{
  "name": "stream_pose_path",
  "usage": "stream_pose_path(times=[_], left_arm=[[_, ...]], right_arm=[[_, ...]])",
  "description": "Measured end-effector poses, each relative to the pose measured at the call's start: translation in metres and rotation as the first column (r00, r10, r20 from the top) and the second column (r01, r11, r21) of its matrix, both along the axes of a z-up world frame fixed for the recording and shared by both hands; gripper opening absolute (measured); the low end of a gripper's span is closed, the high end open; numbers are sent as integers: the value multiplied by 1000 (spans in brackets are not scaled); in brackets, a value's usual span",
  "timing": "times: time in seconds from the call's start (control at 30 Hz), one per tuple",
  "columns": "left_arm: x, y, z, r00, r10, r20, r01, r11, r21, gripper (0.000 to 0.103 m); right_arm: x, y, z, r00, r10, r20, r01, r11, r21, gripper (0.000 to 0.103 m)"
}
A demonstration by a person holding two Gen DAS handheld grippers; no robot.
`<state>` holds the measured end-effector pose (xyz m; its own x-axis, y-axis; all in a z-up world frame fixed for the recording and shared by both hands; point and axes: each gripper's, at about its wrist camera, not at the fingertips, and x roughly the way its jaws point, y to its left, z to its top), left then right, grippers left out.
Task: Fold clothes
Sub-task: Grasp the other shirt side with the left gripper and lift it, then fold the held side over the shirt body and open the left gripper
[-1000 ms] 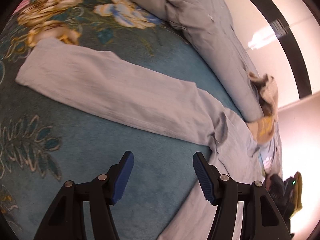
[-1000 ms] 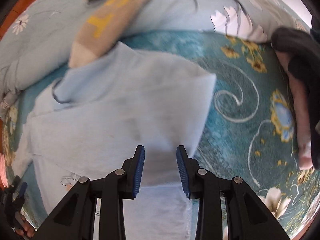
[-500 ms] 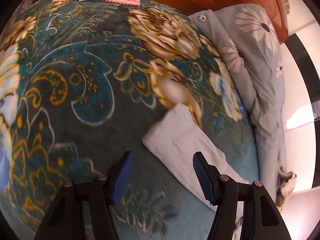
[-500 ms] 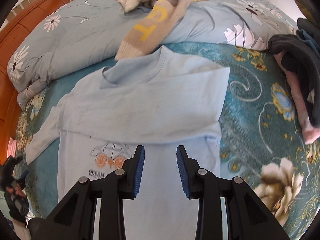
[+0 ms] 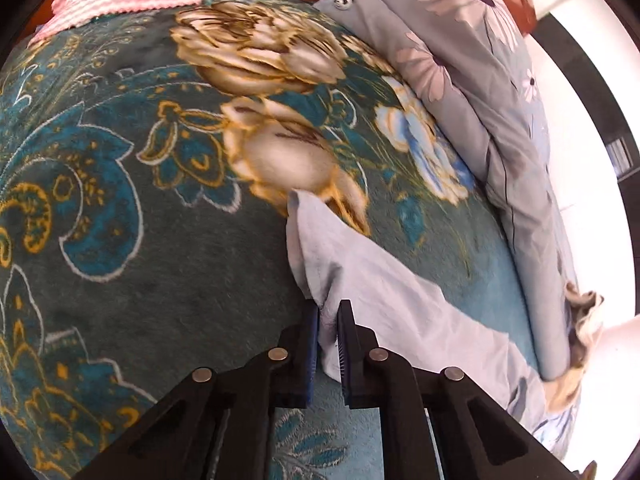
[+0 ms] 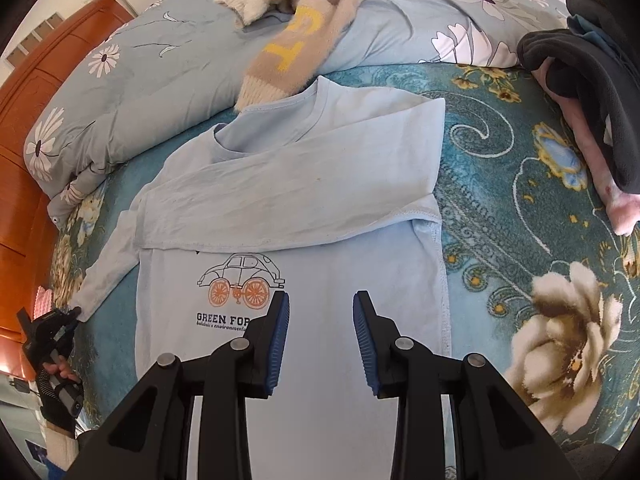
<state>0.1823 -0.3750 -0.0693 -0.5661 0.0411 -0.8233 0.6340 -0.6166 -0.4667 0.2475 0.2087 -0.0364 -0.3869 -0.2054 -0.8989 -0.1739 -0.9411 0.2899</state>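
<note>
Lying flat on teal floral blanket [image 6: 500, 184]: pale blue shirt [image 6: 304, 240], one sleeve folded across chest. Left gripper [image 5: 328, 332] clamped on other sleeve's cuff [image 5: 316, 240]. Right gripper [image 6: 320, 336] agape over shirt, holding nothing.

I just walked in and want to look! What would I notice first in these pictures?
First, the light blue shirt spread flat in the middle of the teal flowered blanket, with a little car drawn on its front and one sleeve already folded across its chest. Next, the left gripper pinching the cuff of the other sleeve, while the right gripper hangs open above the shirt.
</note>
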Motion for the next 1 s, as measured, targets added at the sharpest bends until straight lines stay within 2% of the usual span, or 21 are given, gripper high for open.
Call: stream_pose_path(times=[0.1,0.2,0.33,0.5,0.6,0.73,0.83,1.0], left_arm=[[5,11,17,995,-36,-89,33,999,-29,7],[11,24,40,979,-88,-182,79,995,-57,7],[7,46,75,960,-177,-216,156,981,-113,7],[-13,93,135,915,-320,-246,272,939,-210,7],[-32,142,166,863,-433,-259,369,892,-261,7],[-61,226,188,782,-571,-248,494,812,-311,7],[-79,286,189,729,-648,-221,570,754,-327,7],[-93,393,174,619,-773,-140,699,623,-351,7]], right_arm=[[6,15,-1,1000,-26,-13,26,999,-40,34],[14,38,-3,997,-68,-32,64,994,-93,34],[21,70,-7,992,-102,-69,90,984,-155,34],[24,99,-16,979,-160,-128,126,962,-242,34],[31,110,-23,965,-209,-162,150,938,-314,34],[34,121,-32,960,-234,-157,170,925,-339,34],[36,134,-34,946,-281,-161,204,904,-377,34],[37,154,-37,924,-348,-160,249,862,-442,34]])
